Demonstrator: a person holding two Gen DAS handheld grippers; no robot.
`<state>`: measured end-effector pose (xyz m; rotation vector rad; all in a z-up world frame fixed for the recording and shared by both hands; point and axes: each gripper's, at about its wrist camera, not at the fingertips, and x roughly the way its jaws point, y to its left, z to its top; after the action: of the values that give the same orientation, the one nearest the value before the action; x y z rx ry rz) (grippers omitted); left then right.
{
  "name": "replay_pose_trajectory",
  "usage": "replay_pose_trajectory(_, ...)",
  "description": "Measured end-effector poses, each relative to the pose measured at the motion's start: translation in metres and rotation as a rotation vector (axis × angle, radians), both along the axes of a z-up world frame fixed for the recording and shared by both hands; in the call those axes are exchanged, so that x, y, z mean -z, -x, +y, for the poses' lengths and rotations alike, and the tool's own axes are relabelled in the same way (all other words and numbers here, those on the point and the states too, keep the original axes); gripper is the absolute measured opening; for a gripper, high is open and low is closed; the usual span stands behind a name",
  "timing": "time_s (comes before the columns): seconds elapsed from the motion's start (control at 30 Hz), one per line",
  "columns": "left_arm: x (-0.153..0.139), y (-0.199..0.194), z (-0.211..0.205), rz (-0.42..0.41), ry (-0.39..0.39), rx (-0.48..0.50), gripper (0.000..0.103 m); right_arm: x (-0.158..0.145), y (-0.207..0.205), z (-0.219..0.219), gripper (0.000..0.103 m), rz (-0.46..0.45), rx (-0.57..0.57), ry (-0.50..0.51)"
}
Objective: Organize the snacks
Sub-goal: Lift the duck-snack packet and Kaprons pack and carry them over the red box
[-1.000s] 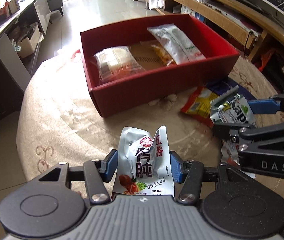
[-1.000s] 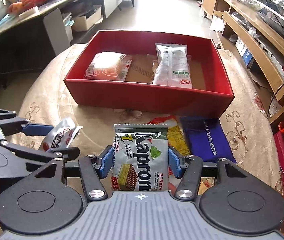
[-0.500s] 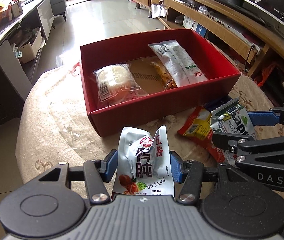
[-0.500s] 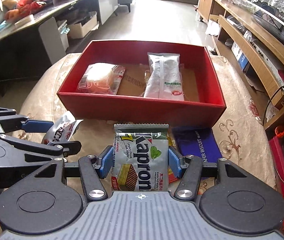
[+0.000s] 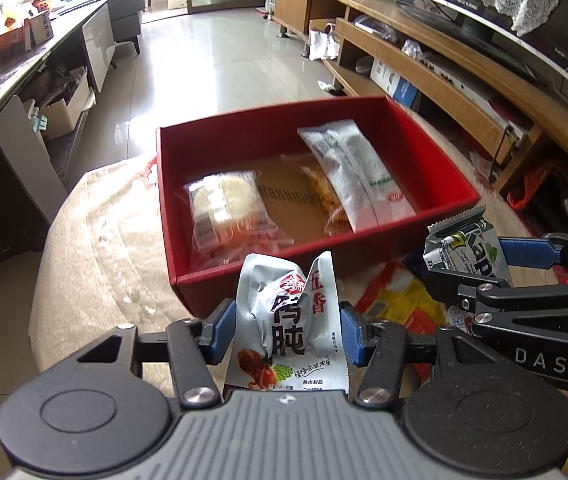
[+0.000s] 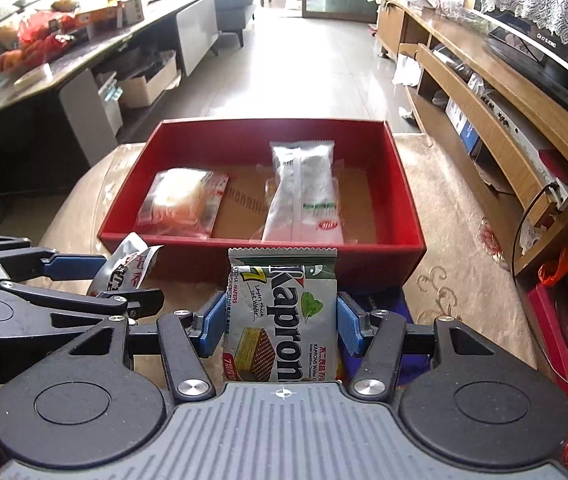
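My left gripper is shut on a crumpled silver snack pouch with red and black characters, held above the table just short of the red box. My right gripper is shut on a grey-green Kaprons wafer pack, also raised before the box's near wall. Inside the box lie a clear pack with a round pastry at left and a long white pack at right. Each gripper shows in the other's view, side by side.
A yellow-red snack bag and a blue wafer pack lie on the beige patterned tablecloth near the box. A wooden TV shelf runs along the right; a dark counter stands at left, tiled floor beyond.
Both grippers have risen with their packs and come closer to the red box, which now sits lower and shows more of its inside. Neither grip has altered.
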<state>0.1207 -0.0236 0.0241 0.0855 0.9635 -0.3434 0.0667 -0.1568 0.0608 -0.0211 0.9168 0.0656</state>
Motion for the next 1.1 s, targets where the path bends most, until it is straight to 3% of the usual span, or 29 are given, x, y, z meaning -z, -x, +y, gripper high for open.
replay_pose_trajectory(0.6,-0.014,-0.032,-0.009,-0.065,0.014,-0.068,0.049,-0.010,-0.031,-0.012,0.064,-0.059,0.067,-0.044)
replay_pose_trajectory(1.1,-0.009,-0.070,-0.021,-0.068,0.017,-0.111,0.049,-0.006,-0.066,-0.024,0.064,-0.069,0.087,-0.052)
